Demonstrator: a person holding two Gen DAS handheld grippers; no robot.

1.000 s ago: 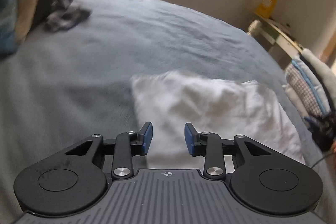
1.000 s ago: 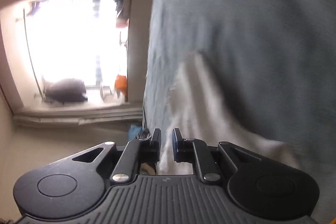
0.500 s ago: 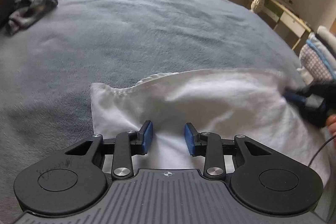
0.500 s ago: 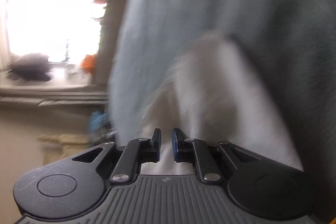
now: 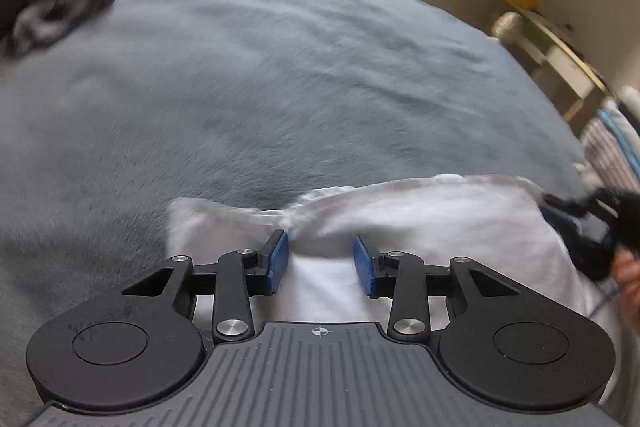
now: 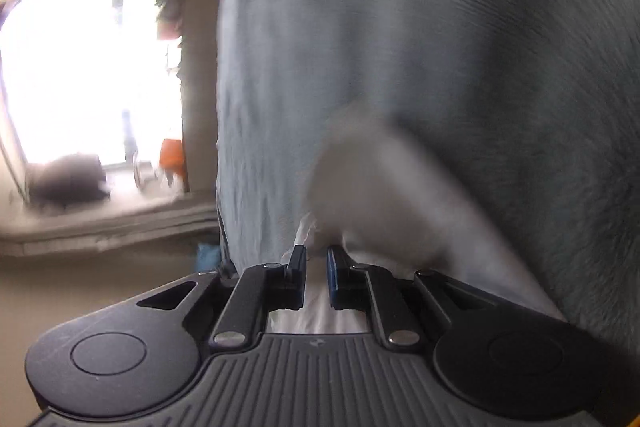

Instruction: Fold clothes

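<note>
— Where is the white garment (image 5: 420, 223)?
— On the grey bedspread (image 5: 280, 75), partly doubled, under the gaping left gripper (image 5: 320, 259). The right gripper (image 6: 316, 269) pinches its edge.
— Finished?
— Unclear; the far hem looks rumpled.

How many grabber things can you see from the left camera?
2. The left hand-held gripper sits up front over the white cloth; the right hand-held gripper is at the cloth's right edge, partly hidden.

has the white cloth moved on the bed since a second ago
Yes. In the left wrist view the white cloth went from bunched to spread wide across the grey blanket, toward the right claw.
</note>
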